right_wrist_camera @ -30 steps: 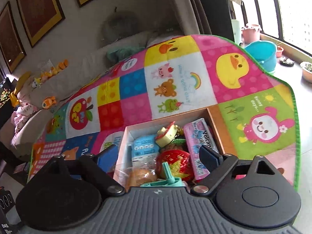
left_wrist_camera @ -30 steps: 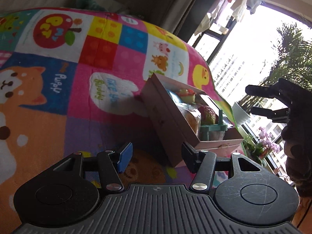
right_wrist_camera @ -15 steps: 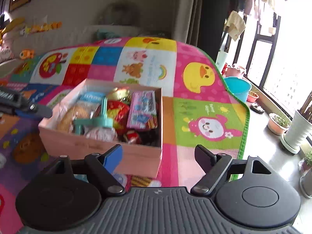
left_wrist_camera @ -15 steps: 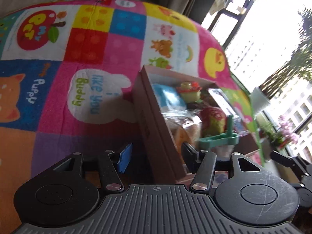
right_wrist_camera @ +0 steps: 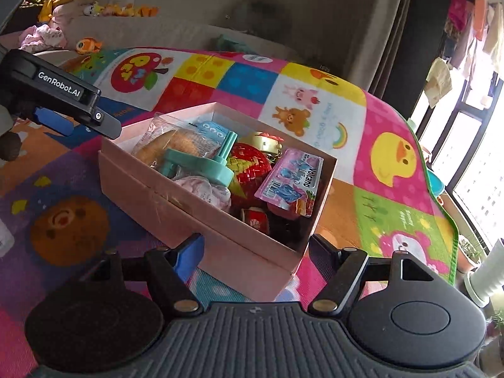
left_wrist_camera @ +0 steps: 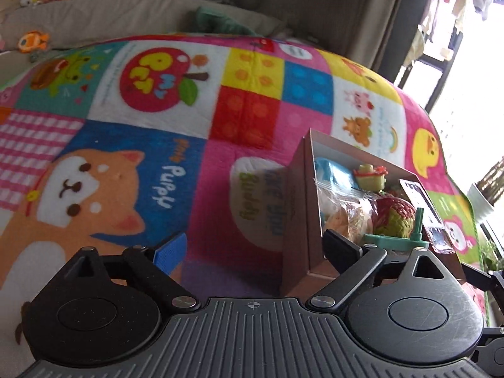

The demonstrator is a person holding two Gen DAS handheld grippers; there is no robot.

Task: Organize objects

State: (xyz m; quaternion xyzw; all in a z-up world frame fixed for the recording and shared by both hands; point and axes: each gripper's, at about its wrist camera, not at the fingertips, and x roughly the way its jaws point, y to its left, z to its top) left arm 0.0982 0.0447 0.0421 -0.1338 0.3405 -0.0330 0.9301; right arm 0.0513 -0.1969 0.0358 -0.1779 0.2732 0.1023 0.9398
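A pink cardboard box point(right_wrist_camera: 176, 201) sits on the colourful play mat point(right_wrist_camera: 362, 145), filled with a bagged bun point(right_wrist_camera: 176, 145), a teal plastic tool point(right_wrist_camera: 201, 163), a red-green strawberry toy point(right_wrist_camera: 249, 170), a pink Volcano packet point(right_wrist_camera: 293, 179) and other small items. My right gripper point(right_wrist_camera: 255, 249) is open and empty, just in front of the box's near corner. My left gripper point(left_wrist_camera: 255, 245) is open and empty at the box's left side point(left_wrist_camera: 299, 208); its fingers point(right_wrist_camera: 75, 116) show at the box's far left corner in the right wrist view.
A beige sofa point(left_wrist_camera: 126, 15) with plush toys point(right_wrist_camera: 88, 45) runs along the mat's far edge. Windows, hanging laundry point(right_wrist_camera: 466, 9) and plant pots point(right_wrist_camera: 485, 280) are on the right, past the mat's green border.
The left gripper swung left and opened wider, so the box sits further right in its view. The right gripper moved closer to the box's near corner.
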